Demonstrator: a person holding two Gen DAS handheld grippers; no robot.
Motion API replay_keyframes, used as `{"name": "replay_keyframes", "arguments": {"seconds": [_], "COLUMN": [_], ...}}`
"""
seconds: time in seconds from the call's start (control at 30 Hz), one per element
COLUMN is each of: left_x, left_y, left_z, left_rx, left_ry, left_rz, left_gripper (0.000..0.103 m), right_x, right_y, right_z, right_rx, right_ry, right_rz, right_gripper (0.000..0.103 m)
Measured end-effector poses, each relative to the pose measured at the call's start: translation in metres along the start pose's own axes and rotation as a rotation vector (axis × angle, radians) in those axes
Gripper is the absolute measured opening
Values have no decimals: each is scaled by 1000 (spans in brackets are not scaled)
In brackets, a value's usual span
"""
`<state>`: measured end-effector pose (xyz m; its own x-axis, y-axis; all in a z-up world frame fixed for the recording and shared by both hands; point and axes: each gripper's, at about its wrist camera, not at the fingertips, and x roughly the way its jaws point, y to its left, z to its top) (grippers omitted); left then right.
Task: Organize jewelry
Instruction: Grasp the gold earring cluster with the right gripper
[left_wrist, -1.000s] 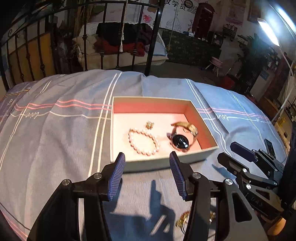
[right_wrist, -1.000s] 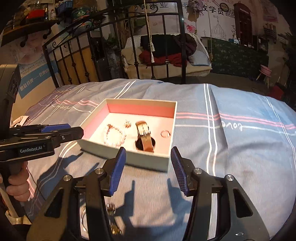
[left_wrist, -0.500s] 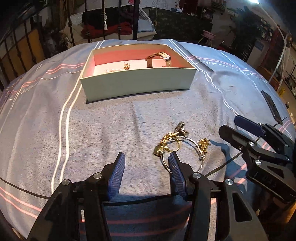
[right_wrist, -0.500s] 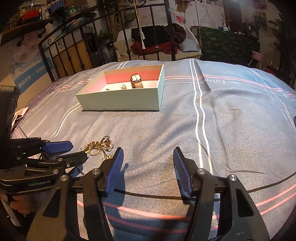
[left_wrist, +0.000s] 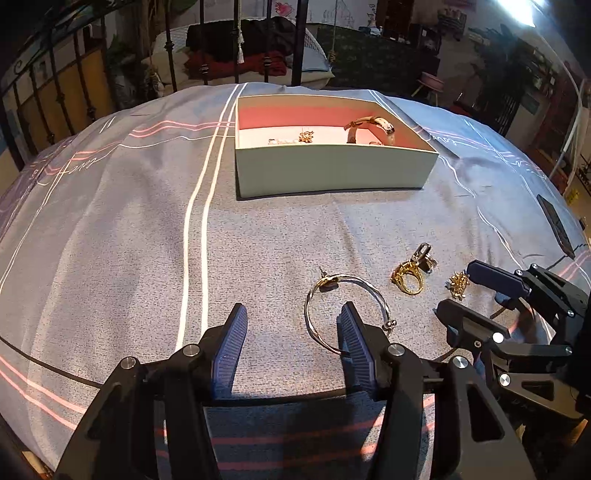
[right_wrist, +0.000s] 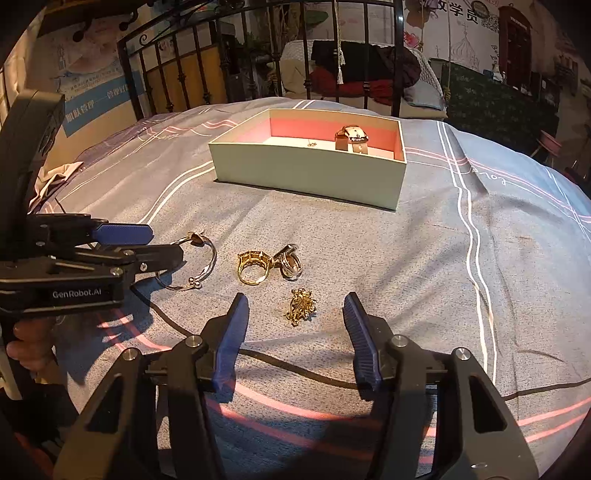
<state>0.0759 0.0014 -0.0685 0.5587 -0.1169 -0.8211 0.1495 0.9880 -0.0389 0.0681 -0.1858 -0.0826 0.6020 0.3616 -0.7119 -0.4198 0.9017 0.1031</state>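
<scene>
Loose jewelry on the bed, near side of the box (right_wrist: 306, 175).

Left gripper (left_wrist: 291, 325) and right gripper (right_wrist: 295, 314) both have jaws wide, empty; bangle (left_wrist: 345, 306), gold ring (right_wrist: 251, 267) and brooch (right_wrist: 301, 306) lie close by.

A wide strip of bare bedspread (right_wrist: 369, 236) lies open between the box (right_wrist: 306, 177) and the loose jewelry. The bangle (left_wrist: 343, 314), gold ring (right_wrist: 253, 267), silver ring (right_wrist: 290, 260) and brooch (right_wrist: 301, 306) lie close together, with narrow gaps. The left gripper (right_wrist: 147, 245) hangs over the bangle's left side. To the right of the brooch the cloth is free.
</scene>
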Motion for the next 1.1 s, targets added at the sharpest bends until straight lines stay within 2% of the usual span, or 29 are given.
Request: {"name": "replay_keyframes", "arguments": {"seconds": [0.1,0.17,0.2,0.23,0.27,0.33,0.37,0.43,0.5,0.57,0.67,1.1], "left_x": [4,4,4,4,4,4,3,1,-4,-11,-17,-23], "left_y": [-8,-14,-15,-17,-17,-14,-11,-5,-1,0,-3,-7], "left_z": [-1,-2,-2,-3,-3,-2,-1,0,0,2,5,9], "left_rx": [27,58,69,73,73,64,46,2,-23,-36,-28,-35], "left_ry": [3,-4,-6,-7,-12,-17,-18,-25,-44,-69,-88,-104], "left_rz": [7,6,-17,-25,-19,-38,-57,-95,-111,-133,-136,-140], "left_gripper": [54,47,31,23,20,6,4,3,3,3,3,3], "right_x": [0,0,0,0,0,1,1,1,1,1,2,-7], "right_y": [0,-1,-1,-1,-1,0,0,0,0,-1,-2,0], "right_z": [-2,-2,-2,-2,-2,-1,0,0,0,1,1,3], "right_rx": [3,2,2,4,6,6,5,7,5,11,15,4], "right_ry": [-2,-3,-2,-3,-3,-2,-2,-2,0,-1,1,-39], "right_rz": [0,-1,0,1,2,0,0,0,0,4,12,1], "right_gripper": [54,54,54,54,54,54,54,54,48,32,21,19]}}
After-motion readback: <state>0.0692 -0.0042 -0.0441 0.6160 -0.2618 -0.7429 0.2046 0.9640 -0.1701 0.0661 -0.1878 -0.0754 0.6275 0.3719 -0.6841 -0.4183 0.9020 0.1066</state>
